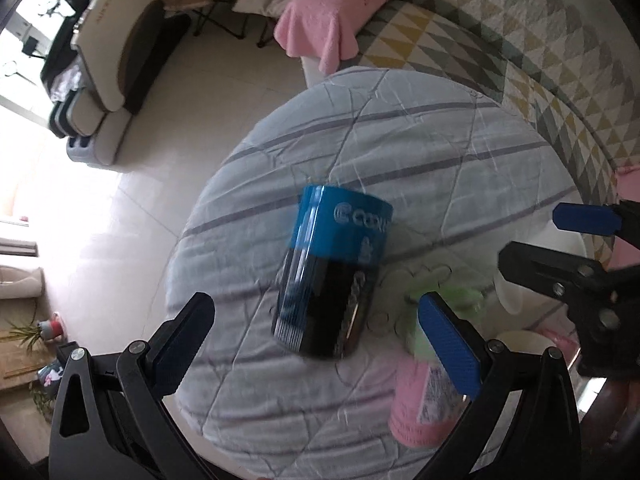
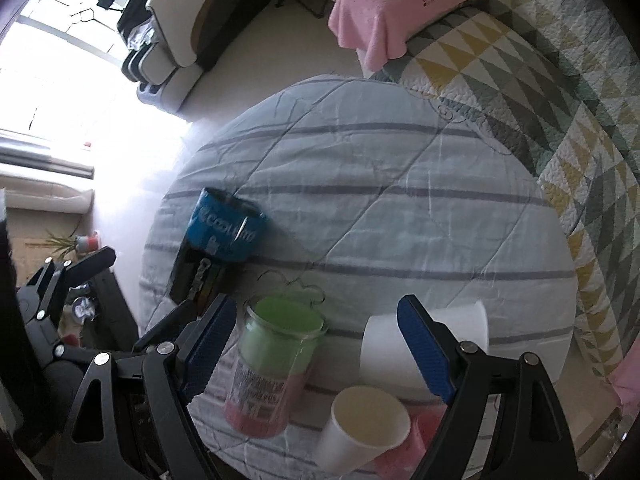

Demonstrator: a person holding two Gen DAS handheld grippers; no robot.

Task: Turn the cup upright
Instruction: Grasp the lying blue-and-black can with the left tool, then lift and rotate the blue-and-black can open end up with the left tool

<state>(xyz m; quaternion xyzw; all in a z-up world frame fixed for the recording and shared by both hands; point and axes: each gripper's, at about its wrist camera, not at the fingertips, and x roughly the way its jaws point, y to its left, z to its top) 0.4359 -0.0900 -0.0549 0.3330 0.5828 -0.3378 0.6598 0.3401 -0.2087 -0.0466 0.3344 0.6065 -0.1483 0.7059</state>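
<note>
Item: paper cup (image 2: 424,344), lying on its side on quilt (image 2: 360,184); unflipped. Both hand-held grippers, left (image 1: 316,332) and right (image 2: 316,336), wide, empty.

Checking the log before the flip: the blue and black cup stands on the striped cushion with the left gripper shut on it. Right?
Not quite. The left gripper is open, its fingers spread either side of the blue and black cup without touching it, as the left wrist view shows. The cup does stand on the striped cushion.
</note>
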